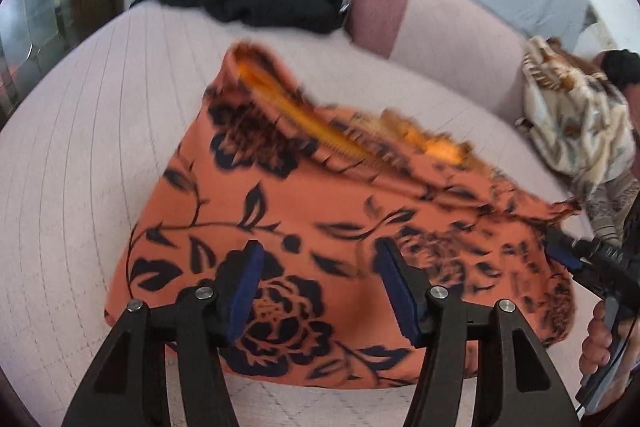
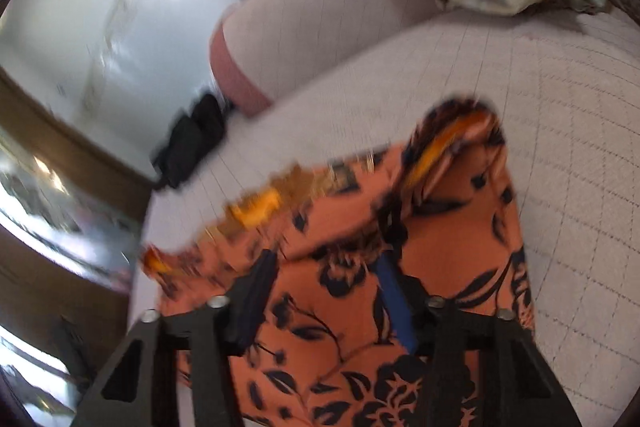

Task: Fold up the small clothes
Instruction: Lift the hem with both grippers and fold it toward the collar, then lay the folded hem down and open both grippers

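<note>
On bed [image 1: 60,147]: one orange floral garment [image 1: 320,211].

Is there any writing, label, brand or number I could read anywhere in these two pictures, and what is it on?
None can be read.
Orange floral-print garment: black flowers and leaves only, no words.
Right gripper: pale marks on its black body, too small and blurred to read.
Cream leaf-print cloth: pattern only.
</note>
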The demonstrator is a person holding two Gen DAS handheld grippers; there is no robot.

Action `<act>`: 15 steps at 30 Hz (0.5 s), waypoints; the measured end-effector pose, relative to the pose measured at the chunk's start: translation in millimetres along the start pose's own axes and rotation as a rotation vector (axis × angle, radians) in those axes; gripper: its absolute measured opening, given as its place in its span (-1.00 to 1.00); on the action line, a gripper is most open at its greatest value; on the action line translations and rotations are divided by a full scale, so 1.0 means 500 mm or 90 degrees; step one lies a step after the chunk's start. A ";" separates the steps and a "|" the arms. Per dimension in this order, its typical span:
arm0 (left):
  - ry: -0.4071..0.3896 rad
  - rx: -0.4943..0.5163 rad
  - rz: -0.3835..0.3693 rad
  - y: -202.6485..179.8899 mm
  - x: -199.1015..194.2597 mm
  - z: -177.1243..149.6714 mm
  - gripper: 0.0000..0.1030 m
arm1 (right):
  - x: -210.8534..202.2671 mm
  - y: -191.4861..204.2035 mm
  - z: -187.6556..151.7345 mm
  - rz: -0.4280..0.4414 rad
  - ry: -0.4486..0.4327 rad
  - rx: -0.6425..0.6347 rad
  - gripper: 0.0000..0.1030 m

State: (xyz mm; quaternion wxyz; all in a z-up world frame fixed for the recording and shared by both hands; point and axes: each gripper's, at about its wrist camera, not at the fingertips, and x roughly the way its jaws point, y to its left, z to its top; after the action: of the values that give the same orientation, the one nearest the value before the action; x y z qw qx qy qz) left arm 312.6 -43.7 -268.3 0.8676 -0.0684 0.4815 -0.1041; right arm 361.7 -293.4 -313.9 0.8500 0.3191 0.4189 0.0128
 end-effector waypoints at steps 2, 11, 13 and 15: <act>0.013 -0.003 -0.004 0.010 0.011 0.000 0.19 | 0.050 0.003 -0.009 -0.055 0.051 -0.034 -0.29; 0.032 0.175 0.103 -0.095 0.074 -0.018 1.00 | 0.197 0.045 0.116 -0.214 0.000 -0.079 -0.38; 0.032 0.166 0.101 -0.093 0.072 -0.018 1.00 | 0.215 0.052 0.150 -0.224 0.002 -0.054 -0.35; 0.049 0.139 0.080 -0.078 0.071 -0.008 1.00 | 0.205 0.071 0.164 -0.199 -0.020 -0.042 -0.35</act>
State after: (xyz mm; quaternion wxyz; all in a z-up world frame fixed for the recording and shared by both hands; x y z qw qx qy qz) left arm 322.8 -90.4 -290.8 0.8557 0.0605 0.5034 -0.1035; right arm 495.9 -279.2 -329.7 0.8582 0.2219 0.4494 -0.1109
